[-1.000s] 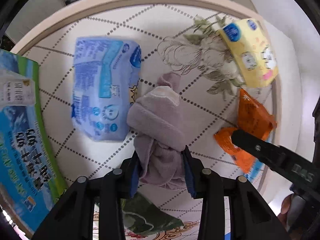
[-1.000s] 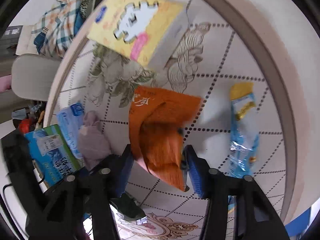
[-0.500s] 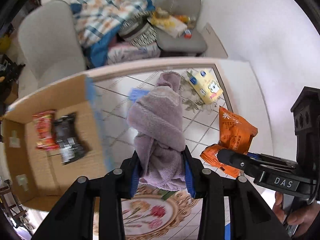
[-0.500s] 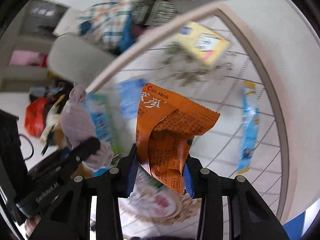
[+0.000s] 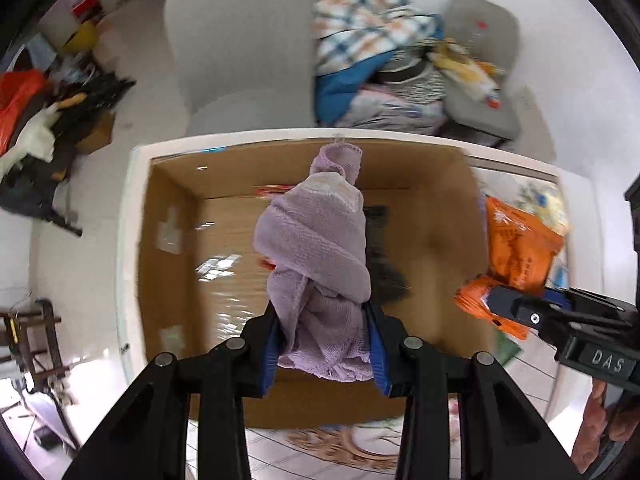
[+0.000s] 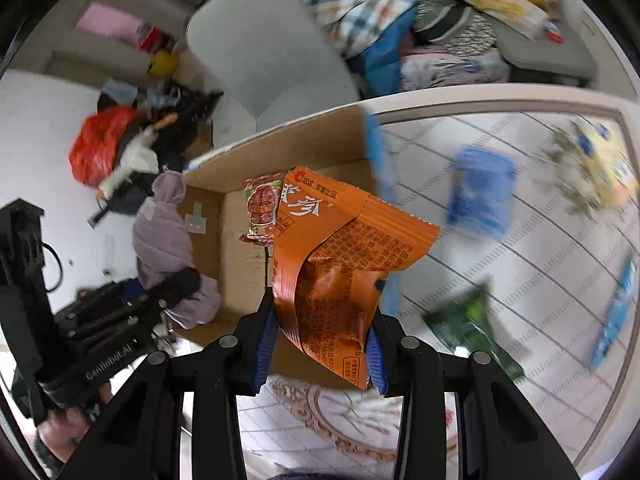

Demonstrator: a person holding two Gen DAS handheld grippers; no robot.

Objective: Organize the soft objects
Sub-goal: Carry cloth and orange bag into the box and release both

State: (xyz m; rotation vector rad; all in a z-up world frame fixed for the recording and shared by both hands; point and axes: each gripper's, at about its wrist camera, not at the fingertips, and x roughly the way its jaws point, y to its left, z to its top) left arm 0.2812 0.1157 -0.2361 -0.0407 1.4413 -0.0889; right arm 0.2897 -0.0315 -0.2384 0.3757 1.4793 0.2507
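Note:
My left gripper (image 5: 323,346) is shut on a rolled lilac towel (image 5: 316,256) and holds it over the open cardboard box (image 5: 168,240). My right gripper (image 6: 320,354) is shut on an orange snack bag (image 6: 340,264), held near the box's right wall; the bag also shows in the left wrist view (image 5: 516,248). The towel shows at the left of the right wrist view (image 6: 166,240). A red snack packet (image 6: 262,210) lies inside the box (image 6: 240,256), and a dark packet (image 5: 382,264) lies partly hidden behind the towel.
On the patterned table (image 6: 520,280) lie a blue tissue pack (image 6: 480,196), a yellow pack (image 6: 608,164), a green packet (image 6: 472,328) and a blue sachet (image 6: 616,316). Grey chairs (image 5: 240,40) with piled clothes (image 5: 372,52) stand behind the box.
Both grippers have swung left from over the table to the cardboard box, carrying the towel and the orange bag. The box now fills the left wrist view.

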